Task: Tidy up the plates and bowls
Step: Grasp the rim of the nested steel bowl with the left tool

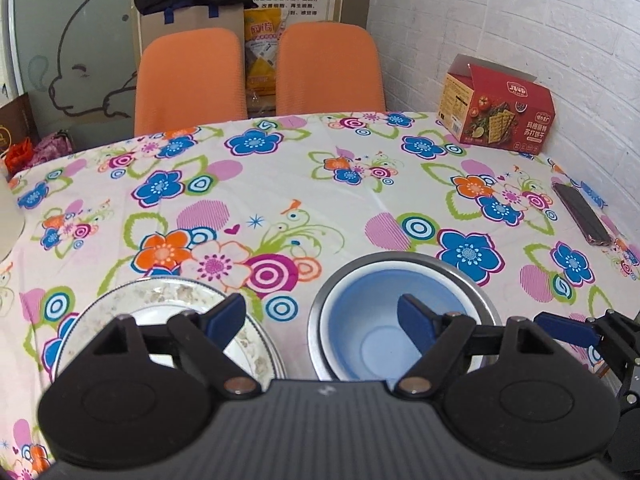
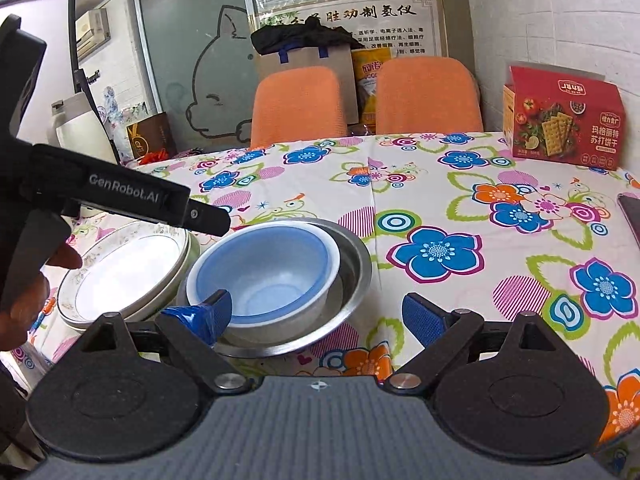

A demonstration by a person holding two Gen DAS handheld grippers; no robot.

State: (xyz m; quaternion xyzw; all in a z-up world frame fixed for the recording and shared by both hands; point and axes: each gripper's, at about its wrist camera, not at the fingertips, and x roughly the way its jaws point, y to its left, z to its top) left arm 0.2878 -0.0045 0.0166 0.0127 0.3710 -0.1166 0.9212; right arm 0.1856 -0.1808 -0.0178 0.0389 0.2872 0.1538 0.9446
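Phone (image 2: 631,216) cut by right edge

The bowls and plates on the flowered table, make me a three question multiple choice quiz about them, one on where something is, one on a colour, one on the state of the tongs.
1. Where does the blue bowl sit?
A. Inside the metal bowl
B. On the stacked plates
C. Beside the red cracker box

2. What colour are the two chair backs behind the table?
A. Green
B. Orange
C. Grey

3. How are the left tongs and right tongs set?
A. Both shut on the blue bowl
B. Left open, right shut on a plate
C. Both open, holding nothing

Answers:
1 A, the steel rim rings the blue bowl in both views.
2 B, both backs are orange.
3 C, each pair of blue pads stands wide apart with nothing between them.
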